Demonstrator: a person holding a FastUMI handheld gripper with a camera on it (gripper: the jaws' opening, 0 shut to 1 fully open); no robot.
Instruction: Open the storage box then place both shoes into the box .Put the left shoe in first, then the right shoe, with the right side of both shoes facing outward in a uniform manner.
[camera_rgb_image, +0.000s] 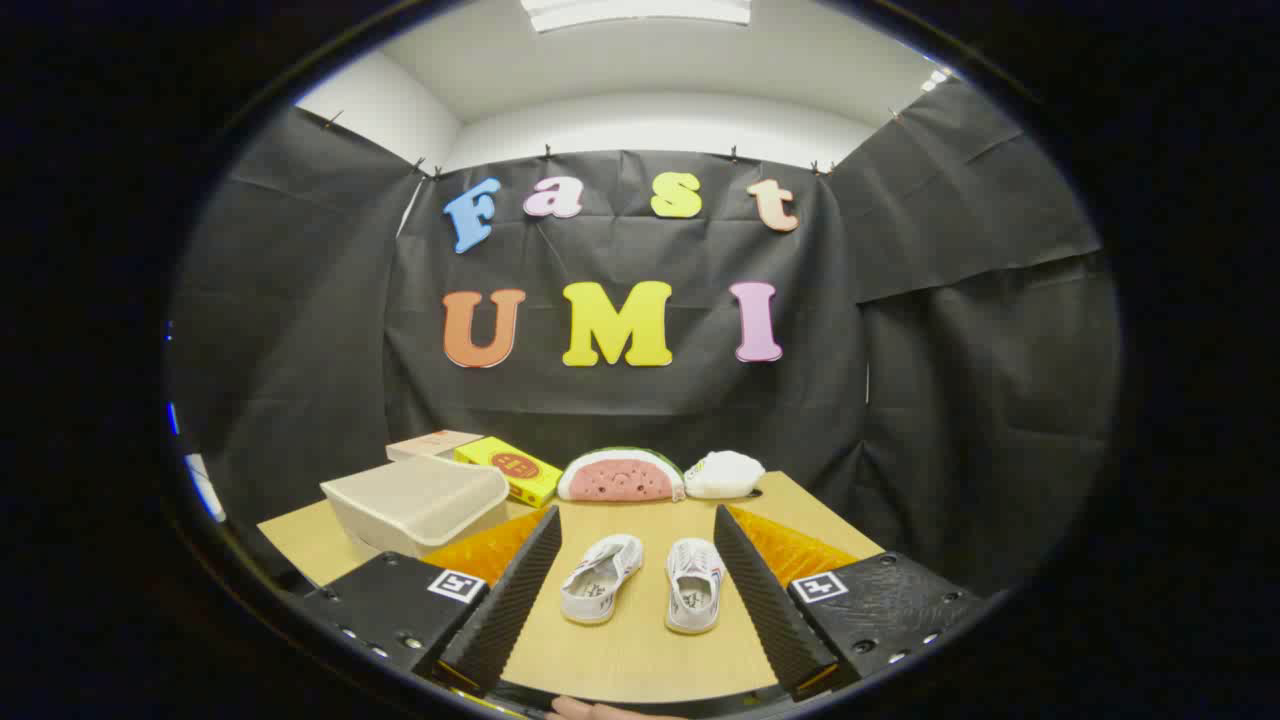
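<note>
Between my wide-spread fingers (637, 600), two white shoes (648, 583) lie side by side on the bench (640, 655); beyond my left finger sits the closed storage box (415, 505)

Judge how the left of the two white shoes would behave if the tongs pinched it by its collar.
The left white shoe looks like thin canvas, so its collar would probably fold under a pinch. It seems small and light, so it should lift easily, likely drooping toe-down. Lying flat on the table, it is unlikely to roll. The tongs stand open, shoes between the fingers.
</note>
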